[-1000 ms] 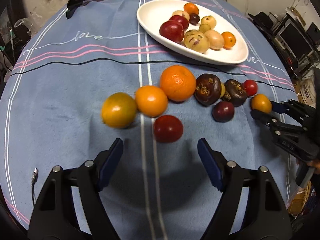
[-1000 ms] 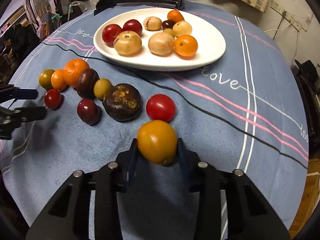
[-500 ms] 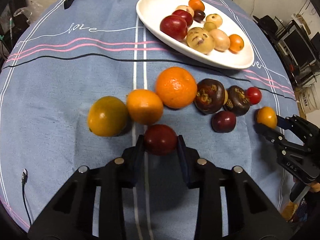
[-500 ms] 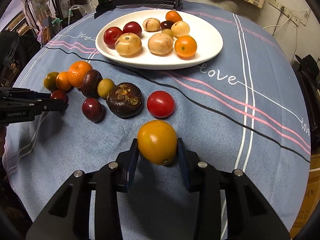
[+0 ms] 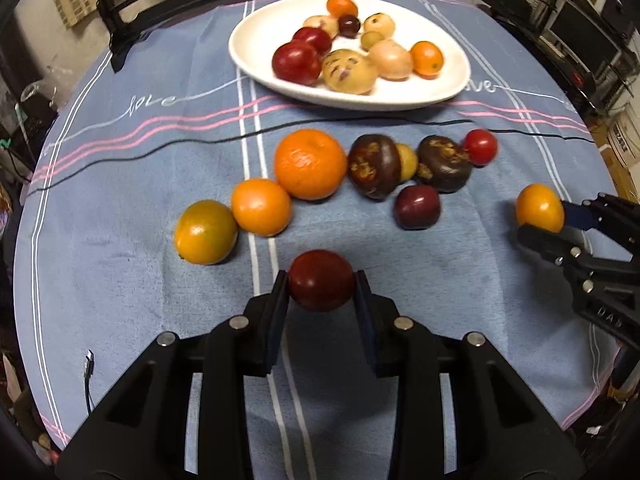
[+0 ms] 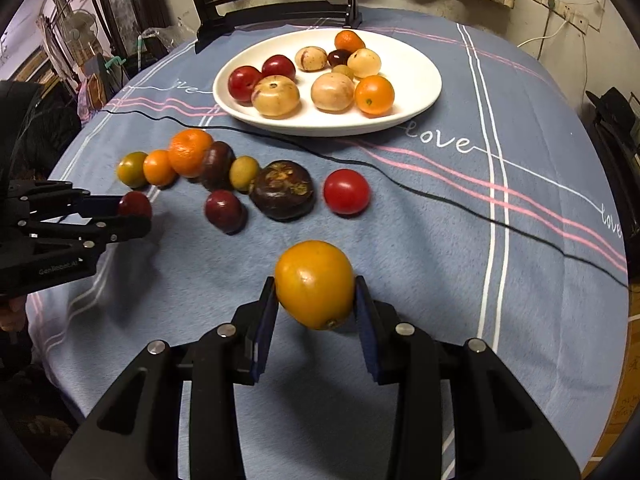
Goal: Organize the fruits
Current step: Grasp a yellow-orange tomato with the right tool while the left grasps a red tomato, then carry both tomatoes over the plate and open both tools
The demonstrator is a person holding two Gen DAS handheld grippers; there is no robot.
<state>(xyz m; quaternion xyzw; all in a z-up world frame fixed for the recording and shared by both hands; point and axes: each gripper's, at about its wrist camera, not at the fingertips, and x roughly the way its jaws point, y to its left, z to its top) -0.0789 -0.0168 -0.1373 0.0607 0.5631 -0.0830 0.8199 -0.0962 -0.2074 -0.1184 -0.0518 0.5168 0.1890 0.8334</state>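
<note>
The left gripper (image 5: 321, 292) is clamped on a dark red fruit (image 5: 321, 280) at lower centre of its view. The right gripper (image 6: 316, 296) grips a yellow-orange fruit (image 6: 315, 283) likewise, with the plate (image 6: 420, 92) toward the top.

Blue-clothed table (image 5: 120, 280), white plate (image 5: 448, 92), loose fruit row (image 5: 310, 164), perhaps a cable (image 5: 89, 364)

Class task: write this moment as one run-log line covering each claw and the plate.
left claw: shut on dark red fruit | right claw: shut on yellow-orange fruit | white plate: holds fruit, more loose on cloth
</note>
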